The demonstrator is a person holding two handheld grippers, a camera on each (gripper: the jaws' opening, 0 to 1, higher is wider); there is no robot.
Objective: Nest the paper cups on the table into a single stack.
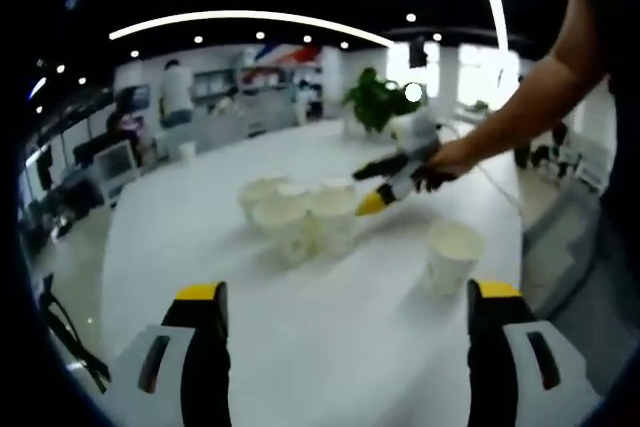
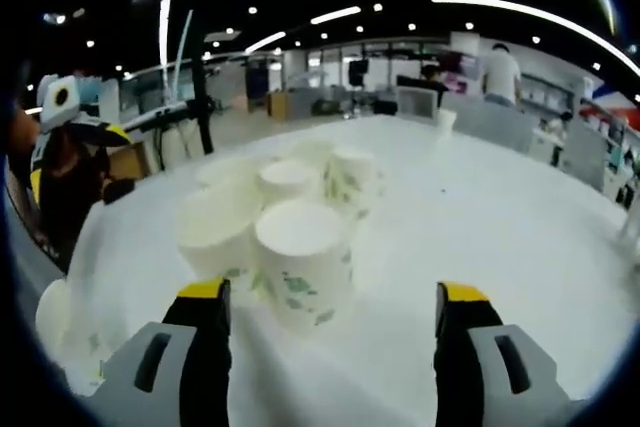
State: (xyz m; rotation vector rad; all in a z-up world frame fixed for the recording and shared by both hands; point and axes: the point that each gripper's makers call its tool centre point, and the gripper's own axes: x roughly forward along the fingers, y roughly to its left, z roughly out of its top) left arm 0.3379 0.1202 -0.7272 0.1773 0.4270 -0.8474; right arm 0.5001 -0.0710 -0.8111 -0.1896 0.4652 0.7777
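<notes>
In the left gripper view the left gripper (image 1: 347, 299) hangs low over the white tabletop (image 1: 300, 347), its two yellow-tipped fingers (image 1: 200, 293) spread wide apart with nothing between them. Just beyond the right finger a lone cup (image 1: 450, 256) stands upright on the tabletop, open end up, apart from the rest. Farther out, near the middle of the tabletop, a cluster of cups (image 1: 298, 215) stands close together, some touching. At the far right edge of that cluster the right gripper (image 1: 375, 202) reaches in, held by a person's hand (image 1: 452, 160); its yellow tip sits right beside the nearest cup of the group, and whether it touches cannot be told. Behind the tabletop a green plant (image 1: 375, 99) stands, with desks and people in the room beyond. In the right gripper view the right gripper (image 2: 332, 299) is also spread open and empty, its fingers (image 2: 463, 294) framing bare tabletop (image 2: 480, 207). Just ahead of the left finger a cup with a green leaf print (image 2: 302, 259) stands upright, touching a second cup (image 2: 215, 232) beside it. More cups (image 2: 330, 175) crowd behind them, upright, not nested as far as can be seen. At the left edge the left gripper (image 2: 70, 137) shows, well apart from the cups. Farther back a small cup (image 2: 445, 119) stands alone on the tabletop's far side.
</notes>
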